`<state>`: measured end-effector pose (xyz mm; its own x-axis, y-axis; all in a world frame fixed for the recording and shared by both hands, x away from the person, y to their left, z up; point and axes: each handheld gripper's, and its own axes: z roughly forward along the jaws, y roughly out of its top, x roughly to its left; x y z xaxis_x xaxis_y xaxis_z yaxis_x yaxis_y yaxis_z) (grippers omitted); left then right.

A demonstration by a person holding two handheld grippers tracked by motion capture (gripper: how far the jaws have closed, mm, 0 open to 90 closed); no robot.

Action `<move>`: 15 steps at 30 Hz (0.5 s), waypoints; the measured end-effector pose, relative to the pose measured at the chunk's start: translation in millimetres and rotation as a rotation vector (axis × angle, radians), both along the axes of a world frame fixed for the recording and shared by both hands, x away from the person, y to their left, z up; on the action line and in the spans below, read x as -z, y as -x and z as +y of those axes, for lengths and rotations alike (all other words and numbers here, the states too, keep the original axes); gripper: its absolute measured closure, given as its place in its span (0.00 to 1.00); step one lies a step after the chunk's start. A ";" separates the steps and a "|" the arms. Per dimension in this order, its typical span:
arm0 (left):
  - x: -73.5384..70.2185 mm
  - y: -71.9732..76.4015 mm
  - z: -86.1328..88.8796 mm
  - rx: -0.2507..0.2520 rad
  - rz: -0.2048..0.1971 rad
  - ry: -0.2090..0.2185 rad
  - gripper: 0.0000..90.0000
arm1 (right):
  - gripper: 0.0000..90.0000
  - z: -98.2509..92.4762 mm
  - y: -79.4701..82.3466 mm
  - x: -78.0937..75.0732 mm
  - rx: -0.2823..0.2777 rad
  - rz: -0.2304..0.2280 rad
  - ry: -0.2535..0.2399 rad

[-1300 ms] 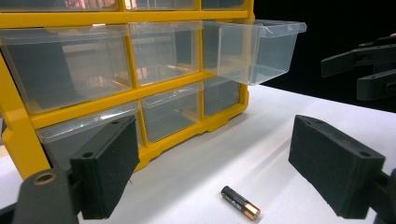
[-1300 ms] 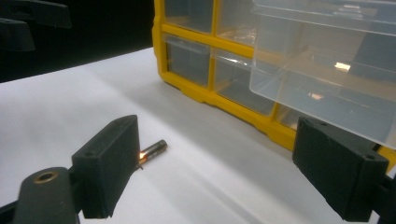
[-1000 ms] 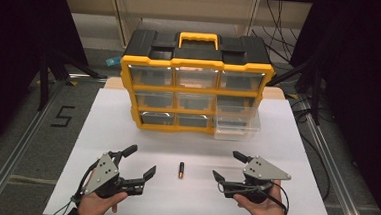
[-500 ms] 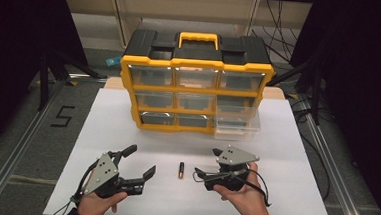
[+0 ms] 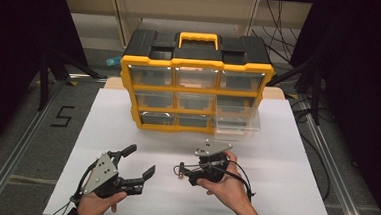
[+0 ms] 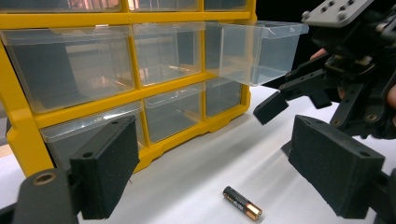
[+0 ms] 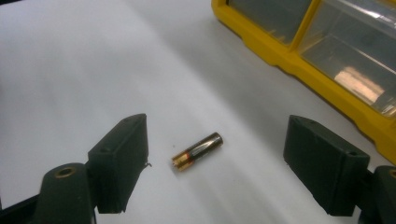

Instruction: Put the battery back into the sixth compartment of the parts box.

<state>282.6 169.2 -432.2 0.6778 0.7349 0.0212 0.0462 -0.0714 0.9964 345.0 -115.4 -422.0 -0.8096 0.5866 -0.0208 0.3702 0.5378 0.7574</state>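
Note:
A small black-and-gold battery (image 7: 197, 150) lies flat on the white table top (image 5: 273, 192), seen also as the battery (image 5: 179, 172) and the battery (image 6: 242, 209). My right gripper (image 7: 217, 140) is open, one jaw on each side of the battery, neither pad touching it. Its jaws have just been closing a little. In the high view the right gripper (image 5: 184, 169) points left at the battery. My left gripper (image 5: 139, 160) rests open at the front left with nothing between its jaws; the left gripper (image 6: 219, 158) faces the battery.
A yellow-and-black organizer (image 5: 195, 82) with clear drawers stands at the back of the table. One drawer (image 5: 237, 121) at its right is pulled out, seen also as the drawer (image 6: 257, 51). Cables trail off the right side.
My right gripper moved left across the table to the battery, which now lies between its jaws. The left gripper and the battery stayed where they were.

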 end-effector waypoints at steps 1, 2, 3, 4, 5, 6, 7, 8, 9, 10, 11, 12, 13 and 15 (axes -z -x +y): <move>0.0 0.1 0.0 0.000 0.001 0.001 0.17 | 0.26 2.0 -1.5 1.3 0.005 -0.004 0.003; 0.0 0.1 0.0 0.000 0.001 0.001 0.17 | 0.26 4.0 -2.3 2.1 0.004 0.012 0.006; -0.2 -0.2 0.5 0.000 -0.003 -0.002 0.17 | 0.27 5.5 -3.4 2.9 0.000 0.019 0.015; -0.2 -0.2 0.5 0.000 -0.003 -0.002 0.17 | 0.27 7.6 -4.6 4.7 0.006 0.016 0.020; -0.3 -0.1 0.7 -0.001 -0.002 -0.002 0.17 | 0.27 10.0 -5.8 7.1 0.008 0.013 0.023; -0.3 -0.1 0.8 -0.001 -0.003 -0.002 0.17 | 0.28 10.8 -6.8 6.8 -0.004 0.039 0.039; -0.4 0.1 0.7 -0.001 -0.003 -0.001 0.17 | 0.28 12.7 -8.0 8.8 -0.001 0.036 0.043; -0.4 0.1 0.7 -0.001 -0.003 -0.001 0.17 | 0.28 12.7 -8.0 8.8 -0.001 0.036 0.043; -0.5 0.1 0.8 -0.001 -0.002 0.000 0.17 | 0.28 15.9 -10.6 12.6 0.012 0.044 0.055; -0.5 0.1 0.9 0.000 -0.003 -0.001 0.17 | 0.29 16.2 -12.8 13.1 0.006 0.058 0.066; -0.4 0.2 0.8 -0.001 -0.001 0.001 0.17 | 0.29 17.2 -14.9 14.8 0.009 0.055 0.069; -0.3 0.3 0.6 -0.001 0.002 0.004 0.17 | 0.29 18.4 -15.3 15.4 0.023 0.078 0.076; -0.4 0.1 0.8 0.000 -0.001 0.000 0.17 | 0.29 19.4 -17.1 16.5 0.027 0.087 0.076; -0.5 0.1 0.8 0.000 -0.003 0.000 0.17 | 0.29 22.7 -20.3 19.8 0.039 0.090 0.077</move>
<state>282.5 170.0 -431.8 0.6775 0.7352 0.0232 0.0433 -0.0714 0.9965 365.3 -92.8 -441.9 -0.7870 0.6169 0.0048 0.4564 0.5770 0.6774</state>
